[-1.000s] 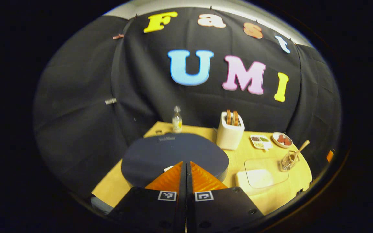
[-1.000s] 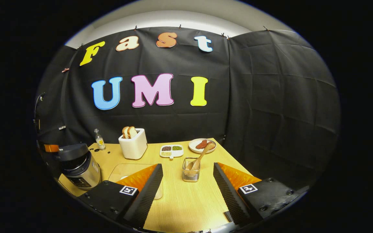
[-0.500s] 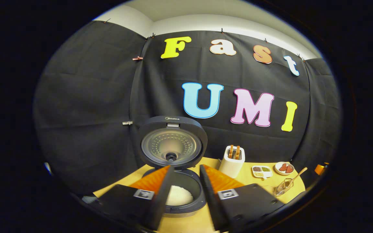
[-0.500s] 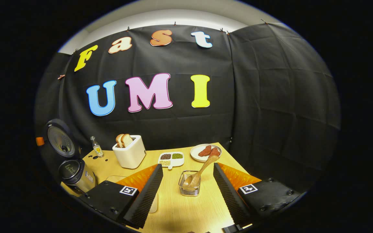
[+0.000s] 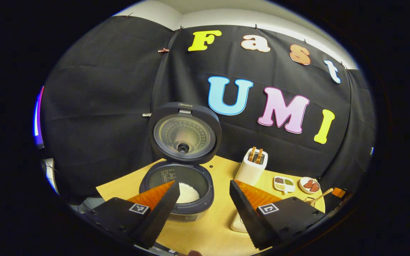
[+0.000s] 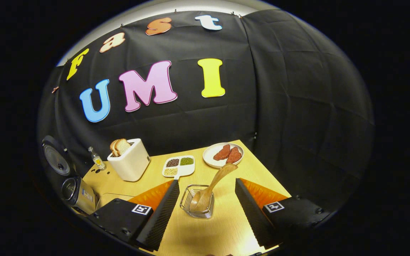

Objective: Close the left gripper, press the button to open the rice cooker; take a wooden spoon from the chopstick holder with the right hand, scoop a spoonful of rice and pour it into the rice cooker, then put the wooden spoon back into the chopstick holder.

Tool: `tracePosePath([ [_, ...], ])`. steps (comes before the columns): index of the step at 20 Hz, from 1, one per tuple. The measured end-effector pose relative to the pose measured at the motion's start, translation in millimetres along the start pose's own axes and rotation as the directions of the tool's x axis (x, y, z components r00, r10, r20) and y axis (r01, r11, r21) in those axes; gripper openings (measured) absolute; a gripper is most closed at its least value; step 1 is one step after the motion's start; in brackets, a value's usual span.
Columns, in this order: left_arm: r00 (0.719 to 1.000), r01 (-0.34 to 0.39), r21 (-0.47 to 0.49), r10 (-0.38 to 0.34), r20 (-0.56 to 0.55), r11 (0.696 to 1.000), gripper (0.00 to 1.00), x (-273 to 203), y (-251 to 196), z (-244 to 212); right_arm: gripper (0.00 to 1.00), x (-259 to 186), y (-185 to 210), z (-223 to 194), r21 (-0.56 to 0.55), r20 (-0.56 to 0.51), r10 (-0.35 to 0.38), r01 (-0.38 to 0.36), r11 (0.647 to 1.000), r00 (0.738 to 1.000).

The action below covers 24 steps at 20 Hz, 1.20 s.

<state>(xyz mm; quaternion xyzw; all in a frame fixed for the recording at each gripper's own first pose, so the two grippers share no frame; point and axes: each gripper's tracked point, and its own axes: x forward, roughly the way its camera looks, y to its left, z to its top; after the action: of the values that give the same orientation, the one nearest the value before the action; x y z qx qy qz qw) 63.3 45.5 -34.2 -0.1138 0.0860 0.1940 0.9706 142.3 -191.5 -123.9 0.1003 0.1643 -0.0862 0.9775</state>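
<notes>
The rice cooker (image 5: 176, 193) stands open, its lid (image 5: 184, 133) raised upright and white rice (image 5: 187, 192) in the pot. My left gripper (image 5: 204, 188) is open, held just in front of and to the right of the cooker. In the right gripper view the wire chopstick holder (image 6: 198, 205) sits on the table with the wooden spoon (image 6: 212, 185) leaning in it, handle up to the right. My right gripper (image 6: 206, 186) is open, its fingers on either side of the holder, touching nothing. The cooker (image 6: 75, 192) shows at the far left of that view.
On the wooden table (image 6: 208, 234) stand a white toaster (image 6: 128, 161) with bread, a small bottle (image 6: 96, 160), a divided dish of grains (image 6: 178, 166) and a plate of red slices (image 6: 224, 154). A pale container (image 5: 238, 222) sits right of the cooker. Black cloth walls the back.
The cooker lid has sprung from shut to upright. My left gripper has gone from shut to open and drawn back. My right gripper has moved closer to the chopstick holder.
</notes>
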Motion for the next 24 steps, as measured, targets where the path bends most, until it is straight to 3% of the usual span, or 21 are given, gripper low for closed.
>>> tracePosePath([
  [8,0.994,-0.083,0.026,0.085,-0.069,0.996,0.95,-12.5,-18.2,-30.6,0.99,77.2,-28.9,-25.9,0.133,-0.095,-0.045,0.058,0.989,0.994],
  [16,0.988,-0.071,0.062,0.079,-0.130,0.996,0.95,-13.0,-44.5,-53.3,0.95,126.4,-25.7,-52.2,0.293,-0.203,-0.021,0.081,0.953,0.979],
  [17,0.988,-0.064,0.071,0.073,-0.134,0.995,0.95,-11.4,-47.5,-55.5,0.91,130.6,-25.4,-53.4,0.313,-0.208,-0.021,0.087,0.946,0.978],
  [20,0.986,-0.036,0.076,0.048,-0.160,0.996,0.95,-12.5,-57.3,-66.4,0.47,136.9,-30.2,-52.2,0.388,-0.236,-0.026,0.119,0.914,0.971],
  [22,0.984,-0.016,0.037,0.022,-0.176,0.999,0.96,-13.2,-63.7,-70.7,0.30,132.0,-24.0,-46.1,0.445,-0.246,0.000,0.113,0.888,0.969],
  [24,0.979,-0.014,0.014,0.016,-0.201,1.000,0.96,-12.0,-64.5,-81.1,0.22,134.4,-13.8,-50.7,0.458,-0.249,0.027,0.093,0.884,0.968],
])
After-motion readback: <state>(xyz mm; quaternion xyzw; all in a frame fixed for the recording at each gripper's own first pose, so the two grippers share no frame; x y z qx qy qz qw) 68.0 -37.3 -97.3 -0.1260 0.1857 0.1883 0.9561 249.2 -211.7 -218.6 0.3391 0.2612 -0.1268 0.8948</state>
